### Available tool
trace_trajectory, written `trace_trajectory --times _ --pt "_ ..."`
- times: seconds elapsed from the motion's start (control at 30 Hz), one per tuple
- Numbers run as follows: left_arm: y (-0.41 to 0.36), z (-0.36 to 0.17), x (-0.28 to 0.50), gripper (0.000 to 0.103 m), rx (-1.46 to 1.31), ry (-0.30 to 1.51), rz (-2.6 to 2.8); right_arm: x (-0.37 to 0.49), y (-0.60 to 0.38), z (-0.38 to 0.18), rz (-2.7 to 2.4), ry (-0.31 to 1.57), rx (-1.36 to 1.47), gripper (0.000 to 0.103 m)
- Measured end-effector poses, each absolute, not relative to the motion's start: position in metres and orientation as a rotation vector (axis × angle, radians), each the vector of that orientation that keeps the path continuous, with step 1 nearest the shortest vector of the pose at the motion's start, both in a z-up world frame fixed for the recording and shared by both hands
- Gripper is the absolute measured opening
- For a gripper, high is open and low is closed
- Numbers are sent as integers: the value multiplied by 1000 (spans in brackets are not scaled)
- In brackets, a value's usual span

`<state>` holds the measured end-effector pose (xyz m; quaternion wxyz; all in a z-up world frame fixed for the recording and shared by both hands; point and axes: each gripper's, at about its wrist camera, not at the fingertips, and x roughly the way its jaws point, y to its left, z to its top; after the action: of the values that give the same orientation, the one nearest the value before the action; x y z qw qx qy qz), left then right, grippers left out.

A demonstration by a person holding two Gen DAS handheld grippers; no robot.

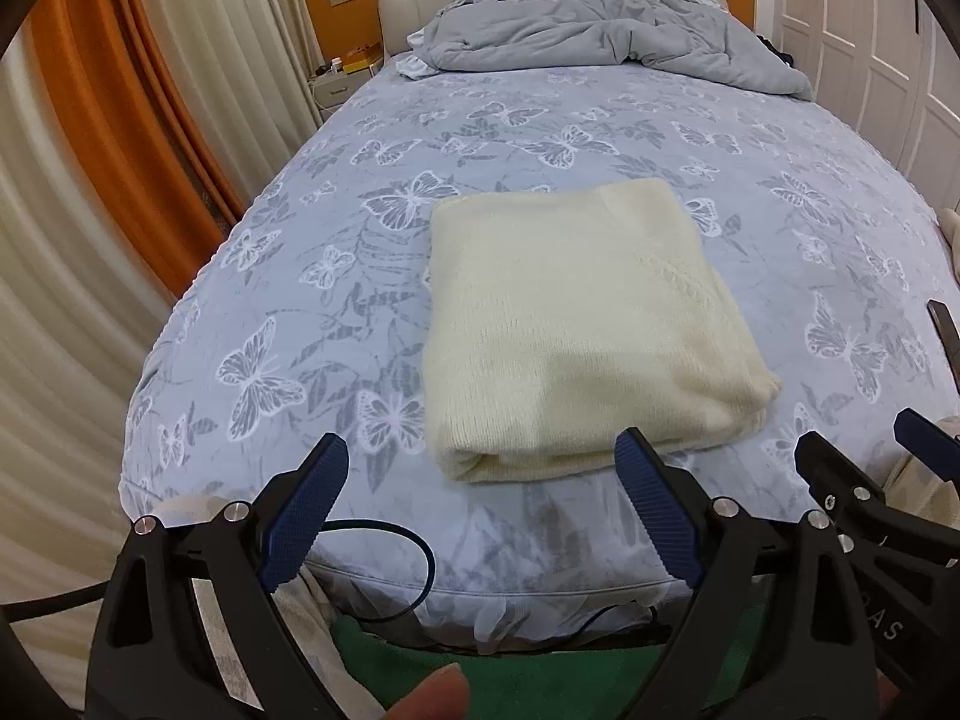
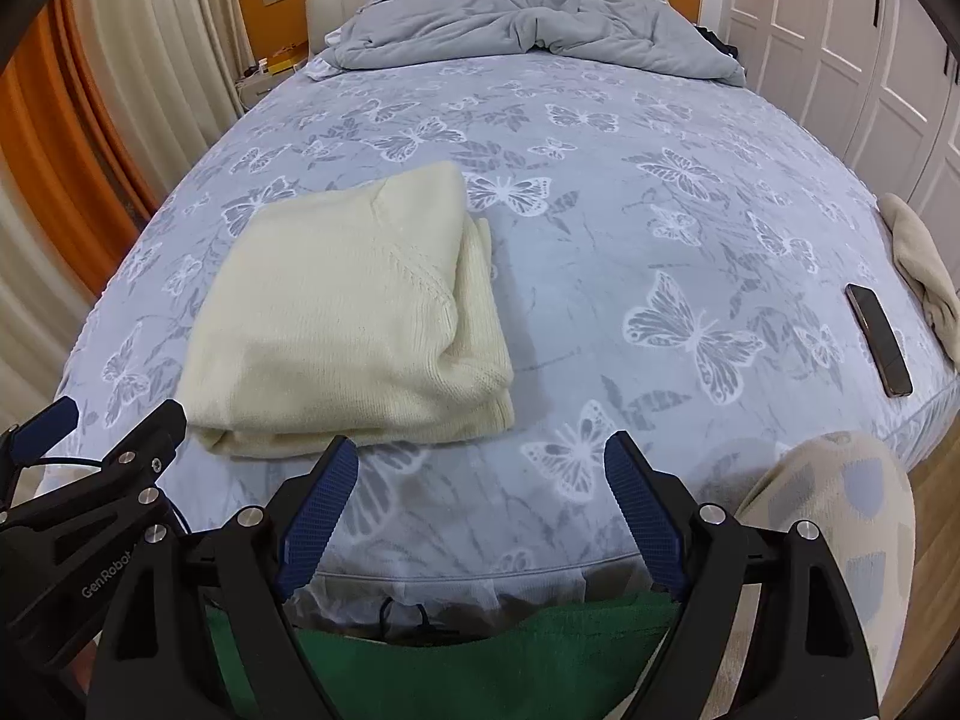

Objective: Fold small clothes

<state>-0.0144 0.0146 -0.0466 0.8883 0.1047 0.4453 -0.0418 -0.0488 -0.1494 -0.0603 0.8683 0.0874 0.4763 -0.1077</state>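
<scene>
Bedroom with orange wall and cream curtains; a bed [image 1: 372, 312] under a blue butterfly sheet fills both views, and a grey duvet [image 1: 606, 30] lies bunched at the headboard. On the sheet near the foot edge lies a cream knit sweater [image 1: 576, 324], folded into a thick, neat rectangle, with stacked layers showing along its near fold and along its right side. Its long axis runs from the foot of the bed toward the headboard, slightly angled, with the rolled fold facing the foot. The left gripper [image 1: 480, 510] stands wide and holds nothing; its right pad sits just beside the sweater's near edge, and whether they touch cannot be told. The right gripper [image 2: 480, 504] also stands wide and empty over bare sheet, to the right of the sweater's near corner. A phone [image 2: 879, 339] lies well to the sweater's right near the bed's edge, beside a beige cloth [image 2: 924, 264].
</scene>
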Motion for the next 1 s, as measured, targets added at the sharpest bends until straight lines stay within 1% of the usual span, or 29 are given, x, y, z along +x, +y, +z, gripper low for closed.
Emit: trace_trajectory --times 0.2,0.43,1.0 --pt "16 -49 -16 88 204 941 -81 -55 -146 -61 -237 998 192 82" --pt "16 -51 -18 85 202 950 -80 -57 -143 -62 -242 1007 190 82" --pt "18 -56 -22 84 199 959 -57 -57 -142 -68 -243 1034 188 82"
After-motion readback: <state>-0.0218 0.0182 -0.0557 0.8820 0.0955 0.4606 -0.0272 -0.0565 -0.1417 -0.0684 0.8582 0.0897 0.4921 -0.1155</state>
